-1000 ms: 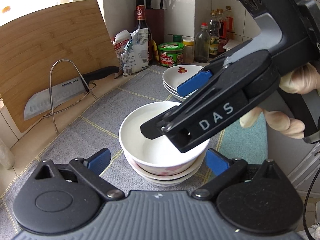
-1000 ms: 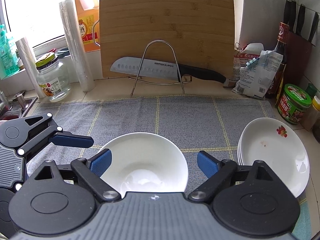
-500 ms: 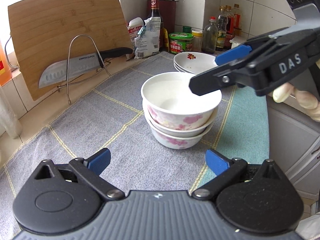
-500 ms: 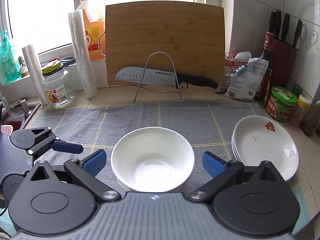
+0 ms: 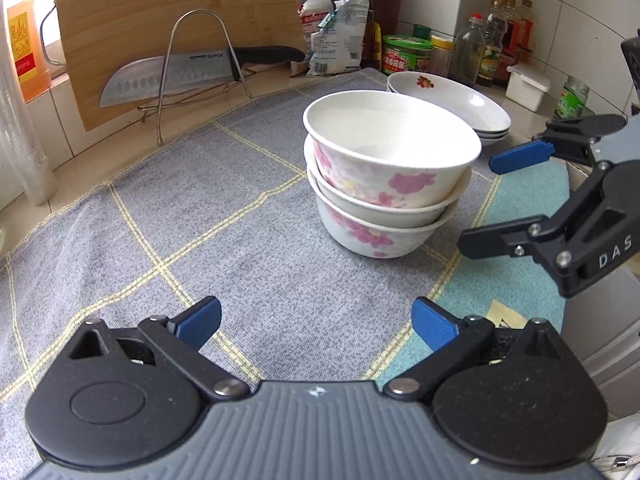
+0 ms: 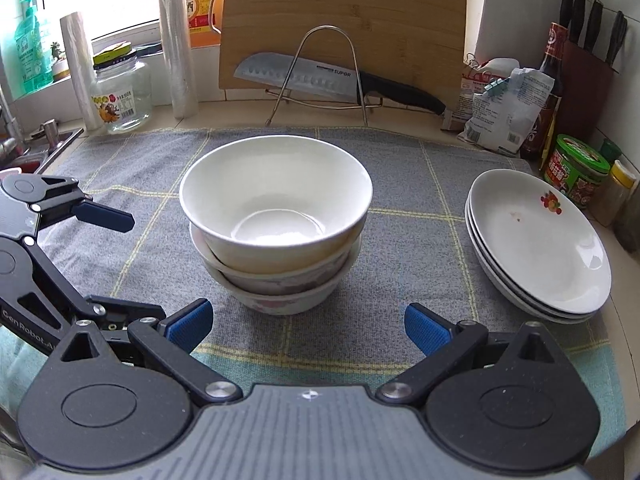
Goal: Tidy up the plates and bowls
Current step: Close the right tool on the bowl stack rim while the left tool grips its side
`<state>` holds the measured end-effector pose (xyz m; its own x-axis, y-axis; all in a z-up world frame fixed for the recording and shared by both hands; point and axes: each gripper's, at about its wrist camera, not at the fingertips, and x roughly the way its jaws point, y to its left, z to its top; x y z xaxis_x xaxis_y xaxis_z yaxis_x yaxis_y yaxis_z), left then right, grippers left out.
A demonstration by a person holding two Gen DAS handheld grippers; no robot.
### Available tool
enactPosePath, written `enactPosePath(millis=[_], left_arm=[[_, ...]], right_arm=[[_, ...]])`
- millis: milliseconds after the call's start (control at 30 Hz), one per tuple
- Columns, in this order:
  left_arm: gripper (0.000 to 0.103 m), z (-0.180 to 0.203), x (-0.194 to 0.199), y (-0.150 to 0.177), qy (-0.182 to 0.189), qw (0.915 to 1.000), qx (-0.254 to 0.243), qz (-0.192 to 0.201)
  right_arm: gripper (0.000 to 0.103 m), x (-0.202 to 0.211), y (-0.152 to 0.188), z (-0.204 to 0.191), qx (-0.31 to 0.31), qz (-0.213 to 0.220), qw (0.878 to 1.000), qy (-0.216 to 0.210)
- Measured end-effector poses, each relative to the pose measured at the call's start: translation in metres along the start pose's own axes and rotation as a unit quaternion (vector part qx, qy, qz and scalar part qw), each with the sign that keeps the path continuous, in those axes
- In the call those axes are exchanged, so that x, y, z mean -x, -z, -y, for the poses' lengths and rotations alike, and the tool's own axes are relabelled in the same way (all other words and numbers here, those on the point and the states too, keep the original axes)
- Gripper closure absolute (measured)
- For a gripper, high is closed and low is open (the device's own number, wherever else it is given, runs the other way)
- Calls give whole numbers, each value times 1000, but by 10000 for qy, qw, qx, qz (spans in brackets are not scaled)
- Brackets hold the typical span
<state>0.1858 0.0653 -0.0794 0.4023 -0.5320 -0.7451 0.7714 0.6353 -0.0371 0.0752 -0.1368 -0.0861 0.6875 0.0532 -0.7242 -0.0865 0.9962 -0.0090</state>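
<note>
A stack of three white bowls (image 5: pixel 384 172) with pink flowers stands on the grey checked cloth (image 5: pixel 200 208); the top bowl sits slightly tilted. In the right wrist view the bowl stack (image 6: pixel 276 232) is straight ahead, and a stack of three white plates (image 6: pixel 536 240) lies to its right. From the left wrist the plates (image 5: pixel 452 100) show behind the bowls. My left gripper (image 5: pixel 316 322) is open and empty, short of the bowls. My right gripper (image 6: pixel 308 326) is open wide and empty, just in front of the stack. Each sees the other: right gripper (image 5: pixel 478 204), left gripper (image 6: pixel 128 264).
A bamboo cutting board (image 6: pixel 344 28) leans on the back wall behind a wire stand holding a knife (image 6: pixel 332 80). Jars, bottles and a knife block (image 6: pixel 588 80) crowd the right rear corner. A glass jar (image 6: pixel 120 96) and film rolls stand back left, a sink (image 6: pixel 36 148) far left.
Both grippers have pulled back and sunk lower, away from the bowl stack. The right gripper, earlier at the top bowl's rim, now hangs beside the stack with nothing in it.
</note>
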Motion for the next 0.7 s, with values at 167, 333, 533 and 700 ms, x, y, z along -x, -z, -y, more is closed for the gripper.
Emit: enactPosePath(millis=[167, 333, 533, 700], left_arm=[[2, 20, -19, -10, -201, 9980, 579, -121], [2, 35, -36, -9, -437, 9954, 829, -195], [1, 46, -44, -11, -795, 9945, 653, -175], [0, 44, -45, -9, -730, 9963, 452, -57]], right_arm=[[0, -22, 6, 34, 555, -76, 9978, -350], [0, -37, 9, 54, 1065, -177, 9917, -698], [0, -50, 12, 63, 1231, -247, 9860, -1101], [0, -51, 13, 66, 1374, -193, 9829, -1210]])
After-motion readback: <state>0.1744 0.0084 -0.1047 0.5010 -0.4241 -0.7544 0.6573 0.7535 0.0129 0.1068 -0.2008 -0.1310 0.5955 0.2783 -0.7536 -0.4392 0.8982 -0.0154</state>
